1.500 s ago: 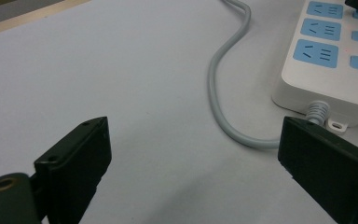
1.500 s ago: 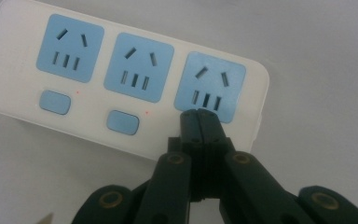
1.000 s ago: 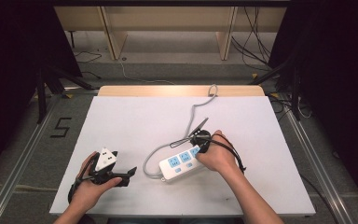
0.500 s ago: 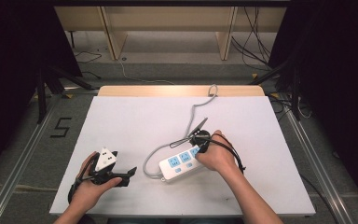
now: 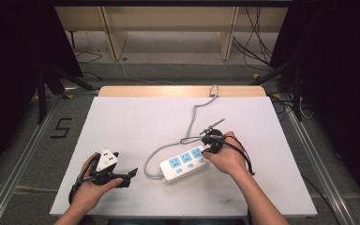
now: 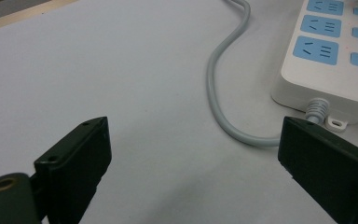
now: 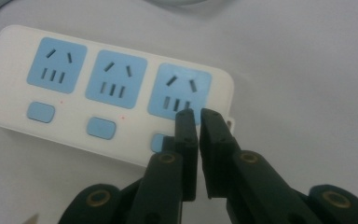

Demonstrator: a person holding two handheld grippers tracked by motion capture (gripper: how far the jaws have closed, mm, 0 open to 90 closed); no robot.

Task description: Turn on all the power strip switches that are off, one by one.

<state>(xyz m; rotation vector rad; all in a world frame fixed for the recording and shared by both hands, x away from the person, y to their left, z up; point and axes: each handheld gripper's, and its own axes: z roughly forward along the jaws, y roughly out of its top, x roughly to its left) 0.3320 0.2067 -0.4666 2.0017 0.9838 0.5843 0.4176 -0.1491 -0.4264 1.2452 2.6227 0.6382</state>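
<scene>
**Right fingers at the end switch of the power strip**

High view: the power strip (image 5: 184, 163) lay on the bench (image 5: 136, 126), its grey cable (image 5: 194, 117) trailing toward the far edge. The right gripper (image 5: 209, 142) rested over the strip's end; the left gripper (image 5: 126, 174) sat well apart, hand flat on the bench.

Left gripper view: its fingers (image 6: 77, 161) stood wide open, nothing between them, the strip beyond the farther finger.

Right gripper view: the fingers (image 7: 186, 133), almost shut with a slit just opening, held nothing and covered the end switch (image 7: 158, 142). Pressing looked underway; the other two switches (image 7: 101, 127) seemingly remained.
</scene>
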